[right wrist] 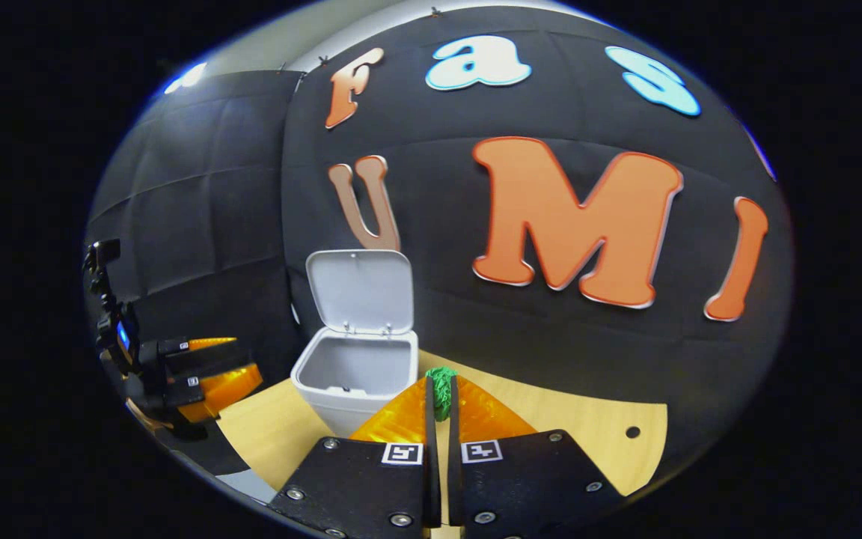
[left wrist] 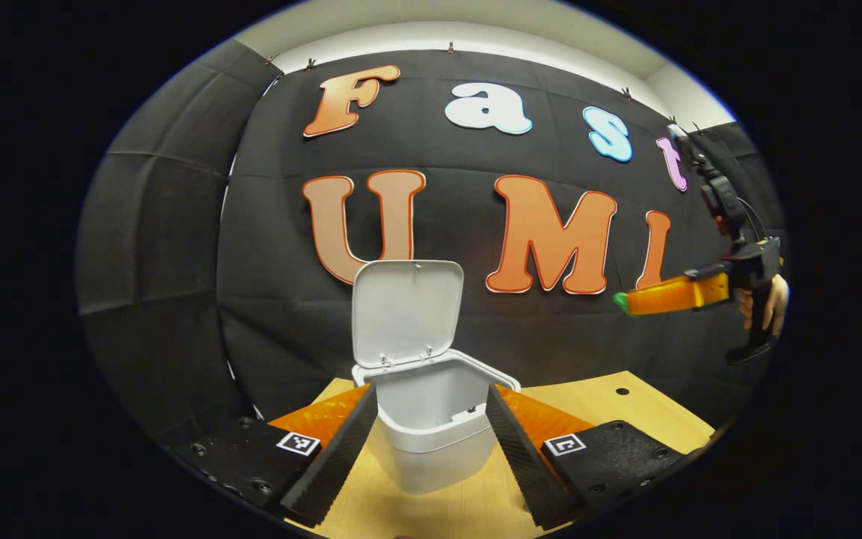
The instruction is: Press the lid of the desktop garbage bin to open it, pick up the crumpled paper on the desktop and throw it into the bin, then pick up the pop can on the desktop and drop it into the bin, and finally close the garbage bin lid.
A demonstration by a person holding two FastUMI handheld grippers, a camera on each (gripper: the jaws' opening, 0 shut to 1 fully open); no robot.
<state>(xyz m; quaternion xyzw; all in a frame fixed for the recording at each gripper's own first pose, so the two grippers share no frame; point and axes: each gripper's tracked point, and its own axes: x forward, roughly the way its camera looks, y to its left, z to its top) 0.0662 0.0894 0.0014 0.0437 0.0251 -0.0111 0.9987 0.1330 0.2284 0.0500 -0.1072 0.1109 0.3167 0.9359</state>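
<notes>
While my left gripper (left wrist: pixel 431 438) stands wide open low over the bench (left wrist: pixel 610 408), its two fingers reach forward on either side of the bin (left wrist: pixel 431 427), which sits between them near the front edge of the wood. I cannot tell whether either finger touches the bin's wall. The lid (left wrist: pixel 407 311) stands upright, hinged at the back rim, so the bin is open. Off to the right in the left gripper view I see my right gripper (left wrist: pixel 625 301) raised well above the bench, with a hand (left wrist: pixel 768 303) on its grip.

My right gripper (right wrist: pixel 442 393) is narrow, its fingers nearly together with only a thin slit between them, and I see nothing clamped there. Past its tips stands the open bin (right wrist: pixel 352 382), slightly to the left, lid (right wrist: pixel 360 290) up against the dark wall. Farther left, the left gripper (right wrist: pixel 206 374) hangs beside the bin.
</notes>
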